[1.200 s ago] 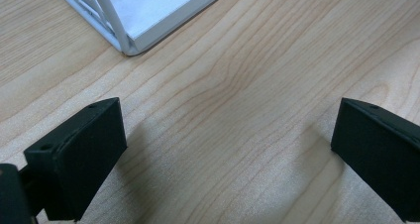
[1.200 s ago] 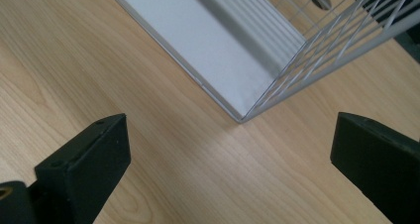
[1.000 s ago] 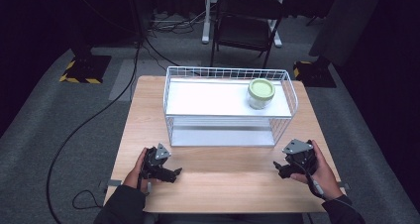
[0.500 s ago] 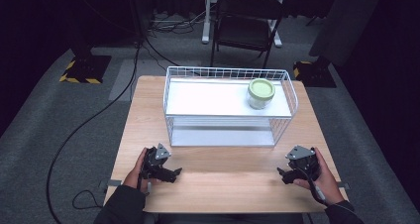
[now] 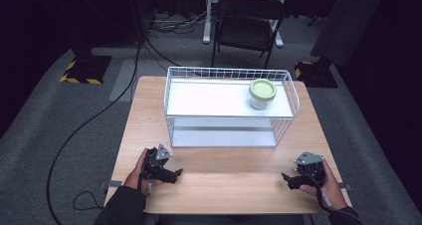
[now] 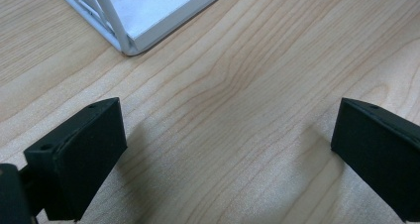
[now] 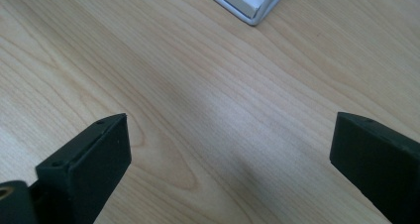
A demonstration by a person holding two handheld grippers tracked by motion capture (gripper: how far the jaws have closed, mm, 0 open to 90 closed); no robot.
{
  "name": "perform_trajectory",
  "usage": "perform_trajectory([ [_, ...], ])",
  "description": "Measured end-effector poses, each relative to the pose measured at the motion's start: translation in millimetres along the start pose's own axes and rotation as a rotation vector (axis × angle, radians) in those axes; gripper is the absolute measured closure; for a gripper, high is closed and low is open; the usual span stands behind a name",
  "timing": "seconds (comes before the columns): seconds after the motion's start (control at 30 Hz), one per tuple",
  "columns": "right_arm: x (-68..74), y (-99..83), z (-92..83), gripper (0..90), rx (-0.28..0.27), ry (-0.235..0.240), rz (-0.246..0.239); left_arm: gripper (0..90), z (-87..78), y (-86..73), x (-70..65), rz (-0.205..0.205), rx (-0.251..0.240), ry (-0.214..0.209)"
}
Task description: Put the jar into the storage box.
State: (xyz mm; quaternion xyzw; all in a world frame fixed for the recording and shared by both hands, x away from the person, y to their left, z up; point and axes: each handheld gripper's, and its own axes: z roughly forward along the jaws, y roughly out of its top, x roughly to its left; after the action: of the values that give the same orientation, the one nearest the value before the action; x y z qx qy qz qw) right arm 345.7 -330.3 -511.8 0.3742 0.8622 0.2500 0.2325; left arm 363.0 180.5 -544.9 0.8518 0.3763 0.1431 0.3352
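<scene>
White wire rack [image 5: 291, 93] centre frame, green-lidded jar [image 5: 262, 93] upper right inside. Left gripper [image 5: 175, 174] and right gripper [image 5: 287, 179] low on table [image 5: 229, 185], jaws spread, empty. Gripper views: rack corner [image 6: 130, 45] near.

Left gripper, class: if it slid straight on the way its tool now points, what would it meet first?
The left gripper points right across the bare table, its jaws open. Nothing lies ahead until the right gripper at the far side. The wire rack sits off to one side, probably outside that line, though depth is unclear.
</scene>
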Motion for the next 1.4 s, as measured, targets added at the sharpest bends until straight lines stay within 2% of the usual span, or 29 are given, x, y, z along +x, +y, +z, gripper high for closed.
perform_trajectory([
  [0.3,-5.1,-20.3,1.8,2.9,-0.038,0.033,0.048,0.4,0.0,-0.1,-0.1,-0.001,-0.001,0.001],
  [0.37,-6.9,-24.7,0.7,2.9,-0.055,0.045,0.074,0.4,0.0,-0.1,-0.1,-0.001,-0.001,0.001],
  [0.73,-13.4,-44.3,1.0,2.8,-0.054,0.046,0.132,0.4,-0.2,-0.1,0.0,0.002,0.0,0.002],
  [1.0,-20.3,-58.1,2.3,0.5,-0.099,0.091,0.213,0.4,-0.3,-0.3,-0.1,0.0,0.001,0.002],
  [1.4,-28.3,-65.8,-0.3,0.5,-0.108,0.083,0.224,0.3,-0.2,-0.1,-0.1,-0.001,0.001,0.002],
])
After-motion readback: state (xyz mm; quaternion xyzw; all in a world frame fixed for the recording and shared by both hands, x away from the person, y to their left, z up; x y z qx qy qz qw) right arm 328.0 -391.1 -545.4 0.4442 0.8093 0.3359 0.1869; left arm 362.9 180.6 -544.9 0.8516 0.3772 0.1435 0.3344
